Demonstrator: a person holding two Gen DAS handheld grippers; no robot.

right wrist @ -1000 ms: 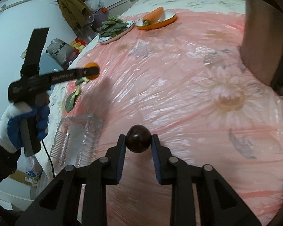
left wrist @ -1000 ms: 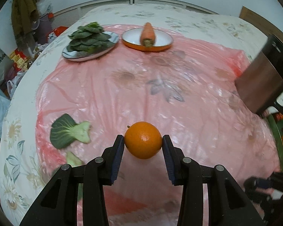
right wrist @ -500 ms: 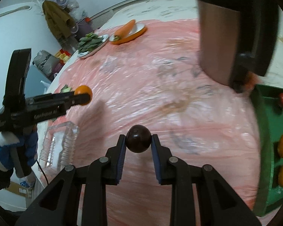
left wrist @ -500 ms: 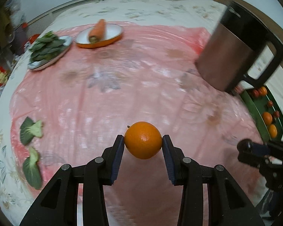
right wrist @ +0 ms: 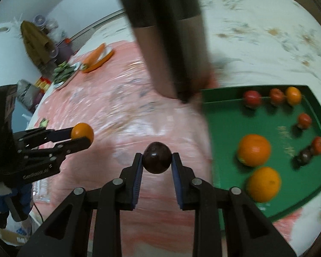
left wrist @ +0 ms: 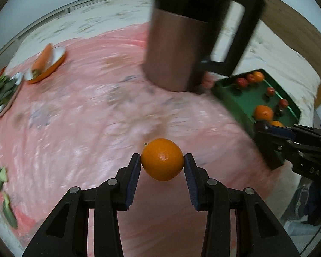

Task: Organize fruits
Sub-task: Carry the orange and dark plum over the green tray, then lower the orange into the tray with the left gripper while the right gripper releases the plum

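Both tongs are loaded: the left gripper [left wrist: 162, 162] pinches an orange [left wrist: 162, 159] between its blue pads, held at its widest part so it cannot roll out, and the right gripper [right wrist: 156, 160] clamps a dark plum [right wrist: 156, 157] the same way. Each fruit hangs clear above the pink sheet [left wrist: 79, 115], apparently to be carried rather than rolled. The goal is probably the green tray [right wrist: 224, 132], lying at about three o'clock from the plum and two o'clock from the orange; it already holds oranges and small red fruits, with bare green floor between them. A tall brown jug [left wrist: 173, 49] stands at twelve o'clock, touching or just beside the tray's near corner, so it is something to steer around. In the right wrist view the left tool reaches in level from nine o'clock, gripped by a gloved hand [right wrist: 2, 199]. The right tool points forward and slightly down, closer to the tray.
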